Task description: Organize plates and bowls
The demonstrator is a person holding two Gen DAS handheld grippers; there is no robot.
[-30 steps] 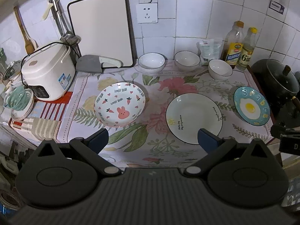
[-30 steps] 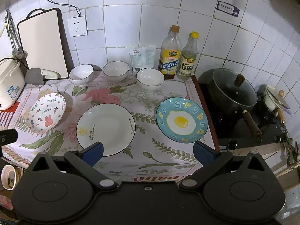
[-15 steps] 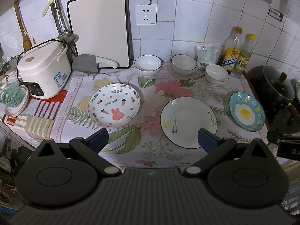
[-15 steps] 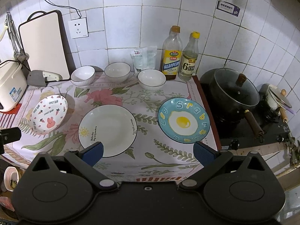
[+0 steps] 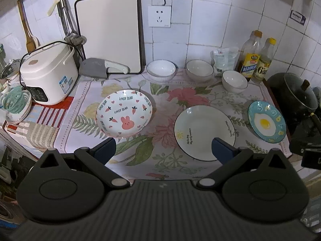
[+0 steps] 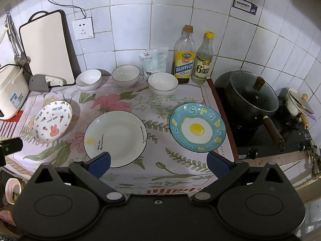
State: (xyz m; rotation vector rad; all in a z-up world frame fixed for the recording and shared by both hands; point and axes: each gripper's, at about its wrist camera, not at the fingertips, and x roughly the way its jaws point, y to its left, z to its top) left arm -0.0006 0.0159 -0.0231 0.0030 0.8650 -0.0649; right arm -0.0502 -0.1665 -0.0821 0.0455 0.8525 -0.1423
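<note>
Only right wrist shows saucepan (image 6: 297, 105) (stove's far side).

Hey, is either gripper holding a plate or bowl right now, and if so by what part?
Nothing is held. The left gripper and right gripper both hover open above the counter, with nothing between their fingers.

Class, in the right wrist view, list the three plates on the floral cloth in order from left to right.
Rabbit plate → white plate with sun drawing → blue egg plate.
</note>
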